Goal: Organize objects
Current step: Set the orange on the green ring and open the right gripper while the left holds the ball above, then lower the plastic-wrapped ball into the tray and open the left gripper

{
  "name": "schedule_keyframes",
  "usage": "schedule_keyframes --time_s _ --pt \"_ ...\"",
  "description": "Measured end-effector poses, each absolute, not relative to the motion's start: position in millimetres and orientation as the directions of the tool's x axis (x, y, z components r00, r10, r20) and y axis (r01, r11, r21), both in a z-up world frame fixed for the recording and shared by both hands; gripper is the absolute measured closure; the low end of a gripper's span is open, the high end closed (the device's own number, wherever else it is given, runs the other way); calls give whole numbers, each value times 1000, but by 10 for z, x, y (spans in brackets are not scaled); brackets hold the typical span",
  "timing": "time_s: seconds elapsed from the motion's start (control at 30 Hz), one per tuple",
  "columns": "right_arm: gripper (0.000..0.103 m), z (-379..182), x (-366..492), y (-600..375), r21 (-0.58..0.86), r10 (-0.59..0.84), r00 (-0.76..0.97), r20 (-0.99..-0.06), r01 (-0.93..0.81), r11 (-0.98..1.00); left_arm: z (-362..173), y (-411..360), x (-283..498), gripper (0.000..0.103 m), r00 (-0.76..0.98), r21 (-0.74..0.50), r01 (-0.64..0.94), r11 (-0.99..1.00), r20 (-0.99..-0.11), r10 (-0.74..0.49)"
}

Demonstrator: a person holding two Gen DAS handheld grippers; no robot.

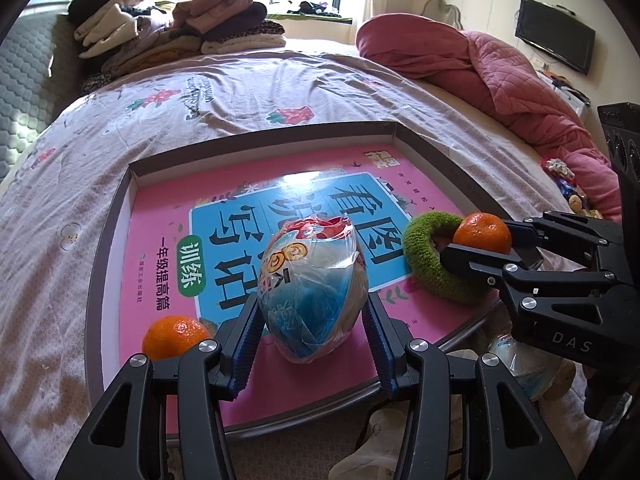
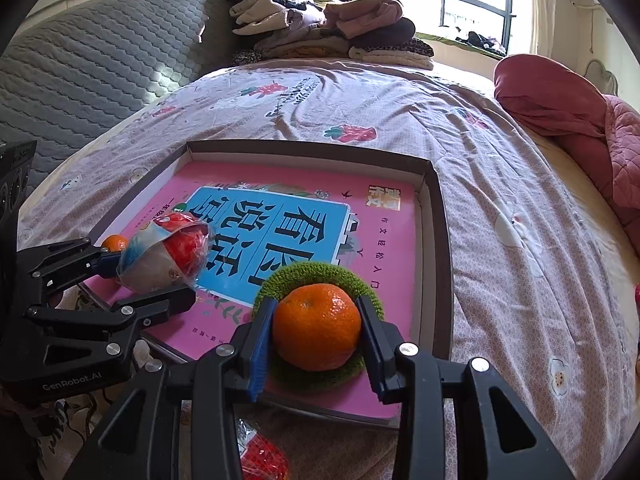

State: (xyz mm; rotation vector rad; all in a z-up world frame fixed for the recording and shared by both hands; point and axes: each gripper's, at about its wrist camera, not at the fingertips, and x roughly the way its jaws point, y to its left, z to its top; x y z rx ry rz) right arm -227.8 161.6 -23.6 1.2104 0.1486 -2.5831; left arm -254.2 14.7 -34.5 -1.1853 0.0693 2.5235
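We see a shallow box (image 1: 108, 240) on the bed (image 1: 280, 80); folded clothes (image 1: 180, 28) beyond it. Left claw (image 1: 312, 312) clamps a wrapped ball (image 1: 312, 280), right claw (image 2: 316, 336) a tangerine (image 2: 316, 328).

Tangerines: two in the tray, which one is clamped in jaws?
The tangerine over the green knitted ring, clamped by the right gripper. The other tangerine lies free at the tray's corner, beside the left gripper.
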Motion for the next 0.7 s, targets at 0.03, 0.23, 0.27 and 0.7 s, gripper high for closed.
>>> schedule_keyframes --time_s 0.03,0.23,0.27,0.7 --pt "63 -236 -2281 1620 30 -212 -607 -766 295 -955 -339 140 -2542 52 -588 -106 -333 -937 -753 294" --pt "63 -230 -2289 1644 43 -214 -601 -770 287 -957 -329 98 -2561 52 -583 -127 -325 -937 -753 304" --pt "63 -231 -2286 1648 45 -216 -600 -771 286 -957 -329 98 -2563 52 -582 -127 -324 -937 -754 304" --pt "63 -186 -2310 1708 69 -220 -604 -766 263 -962 -320 84 -2554 52 -575 -147 -321 -936 -755 316"
